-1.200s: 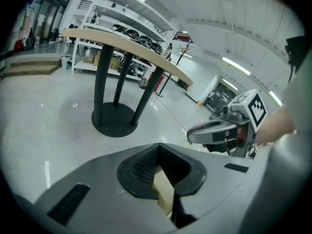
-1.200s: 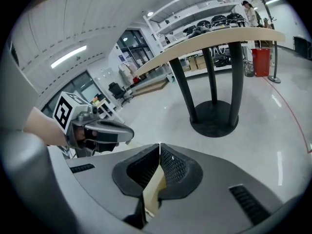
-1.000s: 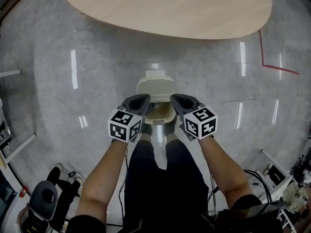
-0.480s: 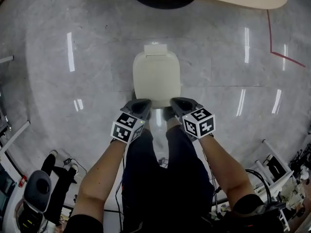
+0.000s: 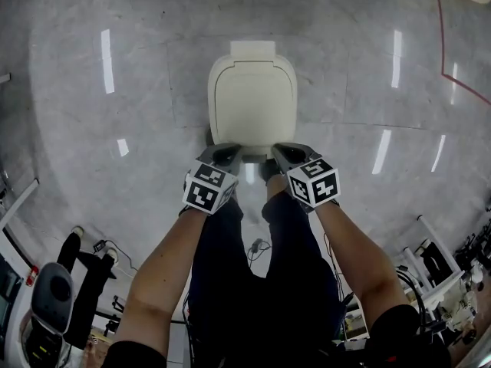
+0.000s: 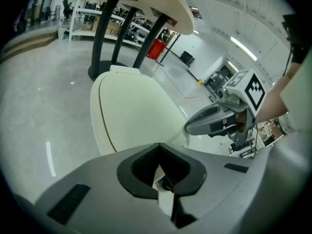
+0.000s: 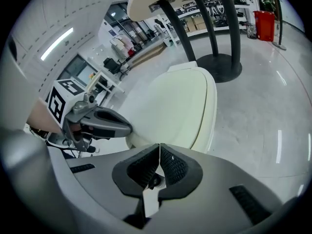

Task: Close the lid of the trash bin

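A cream trash bin stands on the floor in front of me, its lid lying flat and closed on top. My left gripper hovers at the bin's near edge on the left, jaws shut with nothing between them. My right gripper hovers at the near edge on the right, also shut and empty. Each gripper shows in the other's view: the right gripper and the left gripper, both just above the lid's near rim.
Grey polished floor surrounds the bin. A table's dark round base and legs stand beyond the bin. My legs are right behind the bin. Equipment and cables lie at the lower left and lower right.
A second ago the lid stood up with the bin's inside showing; half a second ago it was down. Both grippers stay at the near edge; the view has tilted downward.
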Tool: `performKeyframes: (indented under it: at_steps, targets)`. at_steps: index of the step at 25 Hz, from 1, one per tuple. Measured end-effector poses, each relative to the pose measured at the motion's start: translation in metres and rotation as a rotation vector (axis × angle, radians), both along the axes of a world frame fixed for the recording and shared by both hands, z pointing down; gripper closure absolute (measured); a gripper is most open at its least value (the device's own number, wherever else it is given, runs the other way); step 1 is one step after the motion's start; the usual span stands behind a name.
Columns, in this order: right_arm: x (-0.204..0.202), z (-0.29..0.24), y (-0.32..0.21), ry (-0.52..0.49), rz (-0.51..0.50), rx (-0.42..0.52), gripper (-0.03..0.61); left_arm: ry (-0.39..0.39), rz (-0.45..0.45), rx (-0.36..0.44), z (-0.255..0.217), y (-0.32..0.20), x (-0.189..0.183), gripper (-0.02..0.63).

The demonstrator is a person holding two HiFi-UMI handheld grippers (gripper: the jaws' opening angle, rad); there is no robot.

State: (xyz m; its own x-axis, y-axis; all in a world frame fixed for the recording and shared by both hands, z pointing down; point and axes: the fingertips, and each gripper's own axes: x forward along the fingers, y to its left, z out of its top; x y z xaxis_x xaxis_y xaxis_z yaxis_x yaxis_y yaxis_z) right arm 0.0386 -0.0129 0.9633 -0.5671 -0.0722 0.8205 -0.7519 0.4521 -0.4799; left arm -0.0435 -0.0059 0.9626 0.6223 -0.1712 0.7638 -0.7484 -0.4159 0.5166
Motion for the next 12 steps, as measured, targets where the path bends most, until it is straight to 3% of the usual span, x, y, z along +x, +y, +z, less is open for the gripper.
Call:
performKeyframes:
  at_steps: [8, 12]
  targets:
    - [-0.002, 0.013, 0.000, 0.034, 0.019, -0.010, 0.569, 0.028, 0.020, -0.049, 0.013, 0.006, 0.002, 0.614]
    - [-0.001, -0.007, -0.010, -0.002, 0.079, -0.009, 0.568, 0.044, -0.017, -0.048, -0.002, -0.006, 0.001, 0.614]
